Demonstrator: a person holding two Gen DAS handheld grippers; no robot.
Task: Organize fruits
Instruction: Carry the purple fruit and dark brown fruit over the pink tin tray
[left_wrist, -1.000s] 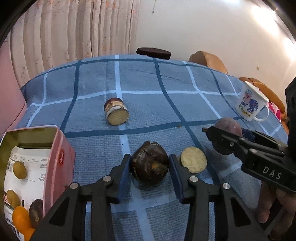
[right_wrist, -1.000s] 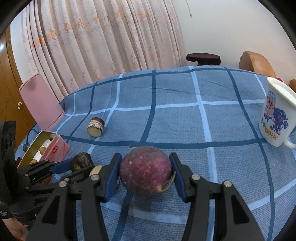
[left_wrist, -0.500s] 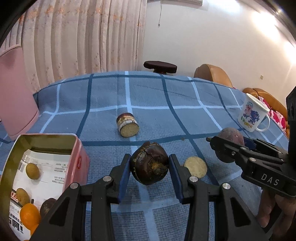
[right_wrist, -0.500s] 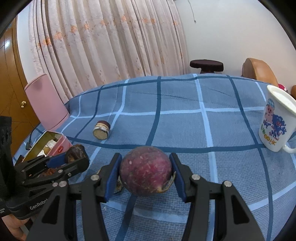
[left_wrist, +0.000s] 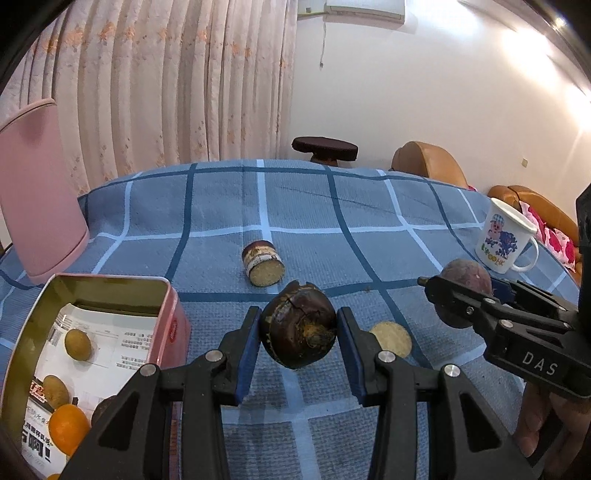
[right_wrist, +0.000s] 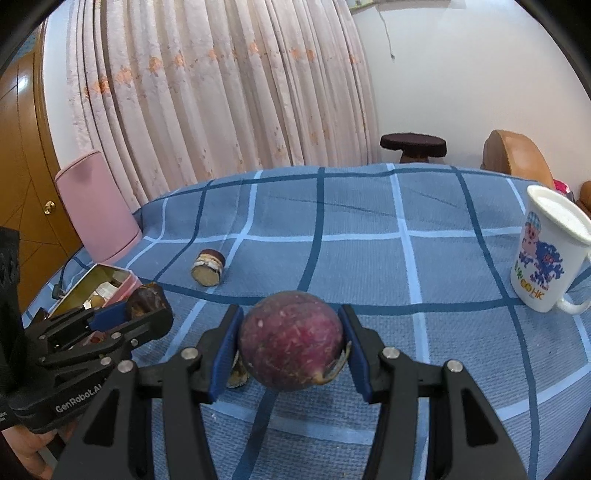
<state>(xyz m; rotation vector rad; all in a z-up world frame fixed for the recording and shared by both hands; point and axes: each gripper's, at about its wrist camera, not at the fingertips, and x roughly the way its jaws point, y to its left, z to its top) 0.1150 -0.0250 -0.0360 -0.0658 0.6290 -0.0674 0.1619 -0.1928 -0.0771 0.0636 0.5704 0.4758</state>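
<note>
The left gripper (left_wrist: 298, 338) clamps a dark brown, cracked fruit (left_wrist: 297, 329) (orange-crusted underneath); the right gripper (right_wrist: 291, 341) grips a round, speckled purple fruit (right_wrist: 291, 339).

Tablecloth (left_wrist: 369, 229): showing mid-blue, checked with dark-blue and pale-blue lines.
Fruit in left gripper (left_wrist: 297, 329): looking dark brown — an orange-brown patch on its near face.
Fruit in right gripper (right_wrist: 291, 340): showing mottled purple-red with pale flecks.
Cut piece (left_wrist: 263, 263): showing a brown skin, a whitish band, a tan cut face.
Tin (left_wrist: 173, 325): showing pink outside, gold inside.
Mug (right_wrist: 545, 258): showing white — blue and pink cartoon print.
Curtain (right_wrist: 221, 92): hanging cream-pink with small orange flowers.
Gripper pads (left_wrist: 246, 349): showing blue on black.
</note>
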